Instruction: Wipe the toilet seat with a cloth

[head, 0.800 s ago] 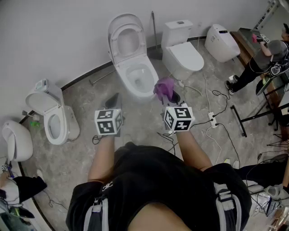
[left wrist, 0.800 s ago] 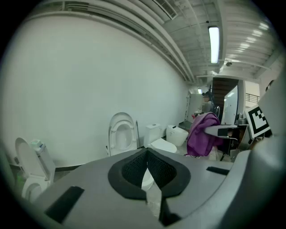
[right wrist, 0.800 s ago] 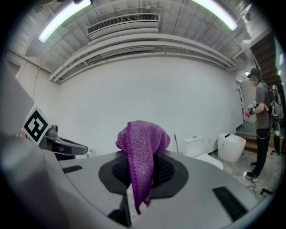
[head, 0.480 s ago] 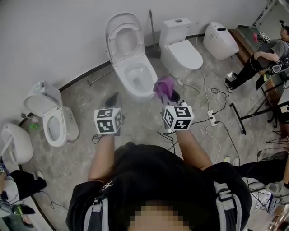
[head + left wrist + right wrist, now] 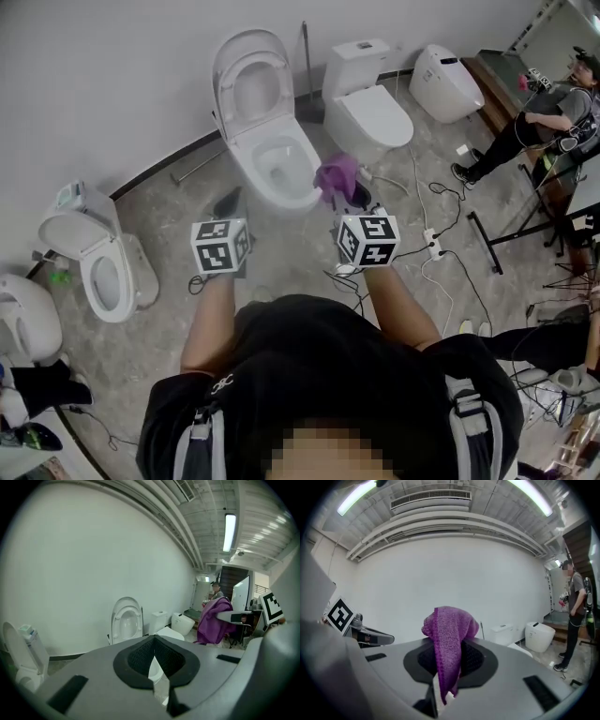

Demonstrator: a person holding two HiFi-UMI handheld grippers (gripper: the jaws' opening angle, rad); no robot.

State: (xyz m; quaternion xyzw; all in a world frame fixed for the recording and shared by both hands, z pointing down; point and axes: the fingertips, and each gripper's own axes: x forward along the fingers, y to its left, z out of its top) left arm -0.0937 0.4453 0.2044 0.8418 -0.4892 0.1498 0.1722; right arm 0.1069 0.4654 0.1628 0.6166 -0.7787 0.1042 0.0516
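Purple cloth [image 5: 449, 634] is clamped in the right gripper [image 5: 446, 677], bunched above the jaws and trailing down between them. In the head view it hangs at about 1 o'clock from us, just beside the rim of the open toilet [image 5: 277, 161] at 12 o'clock; we cannot tell whether it touches. Left gripper [image 5: 155, 667] is clenched on nothing, held off toward 11 o'clock. We judge this to be the approach step, with wiping not yet begun. The next move calls for carrying the cloth forward and down onto its seat, pressing it flat, then sweeping round the ring.
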